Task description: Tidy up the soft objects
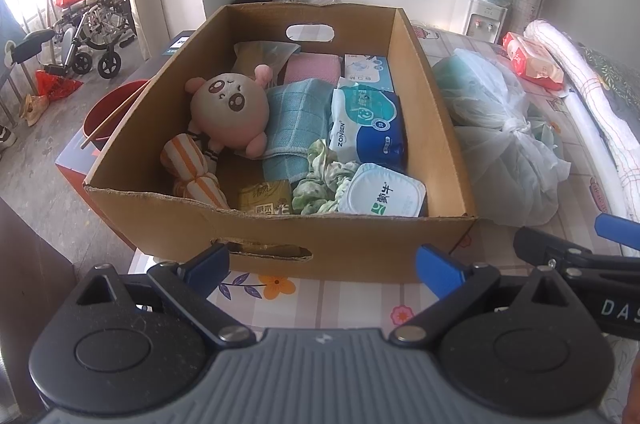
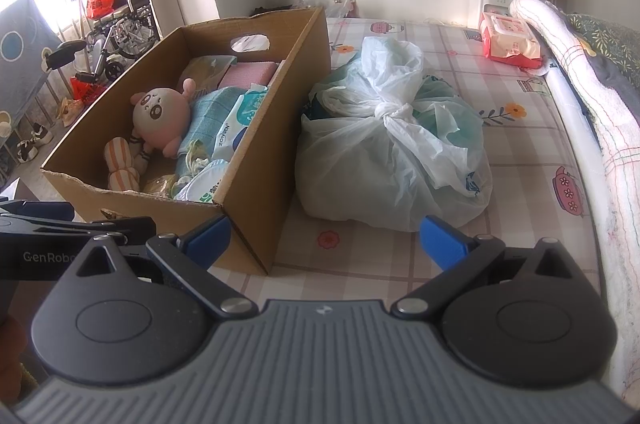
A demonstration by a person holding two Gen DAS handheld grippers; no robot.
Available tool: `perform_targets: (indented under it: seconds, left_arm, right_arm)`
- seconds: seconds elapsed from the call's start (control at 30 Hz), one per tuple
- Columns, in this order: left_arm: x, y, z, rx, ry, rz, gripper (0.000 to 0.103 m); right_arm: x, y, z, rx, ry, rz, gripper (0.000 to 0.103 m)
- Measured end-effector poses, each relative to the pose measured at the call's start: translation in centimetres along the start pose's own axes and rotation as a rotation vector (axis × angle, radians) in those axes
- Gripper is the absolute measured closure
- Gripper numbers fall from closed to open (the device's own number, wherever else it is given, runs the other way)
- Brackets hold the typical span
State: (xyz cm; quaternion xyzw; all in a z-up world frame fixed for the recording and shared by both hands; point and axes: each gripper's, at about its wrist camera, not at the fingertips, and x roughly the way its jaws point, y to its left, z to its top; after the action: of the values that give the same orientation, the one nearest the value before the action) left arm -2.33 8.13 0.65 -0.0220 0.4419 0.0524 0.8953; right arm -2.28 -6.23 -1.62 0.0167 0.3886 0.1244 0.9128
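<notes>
Both grippers hang with fingers spread wide and nothing between them, short of the near wall of the cardboard box (image 1: 280,244). The left gripper (image 1: 324,266) faces that wall squarely, so the box's contents lie straight ahead of its fingers and beyond the rim. The right gripper (image 2: 324,238) sits off the box's near right corner; for it the box (image 2: 256,184) lies ahead and to the left, while the knotted plastic bag (image 2: 392,148) lies straight ahead on the flowered tablecloth (image 2: 520,152), just beside the box's right wall.

Inside the box, the pink plush doll (image 1: 230,108) lies ahead and slightly left of the left fingers, its long axis running roughly away from them and tilted left, head at the far end, over a blue folded towel (image 1: 296,116). A green crumpled cloth (image 1: 320,184) lies nearest, just past the rim and almost dead ahead.

By my judgement the left gripper is the nearer one for anything in the box, and the right one for the bag; either must first rise over the rim or travel forward.
</notes>
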Motion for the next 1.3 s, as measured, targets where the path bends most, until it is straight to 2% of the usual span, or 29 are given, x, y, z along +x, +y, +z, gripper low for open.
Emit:
perform_targets:
  seconds: [1.3]
  left_arm:
    - [-0.04,0.03,-0.21,-0.008,0.010,0.005,0.003]
  right_arm:
    - [0.09,0.03,0.00,0.002,0.003,0.002,0.002]
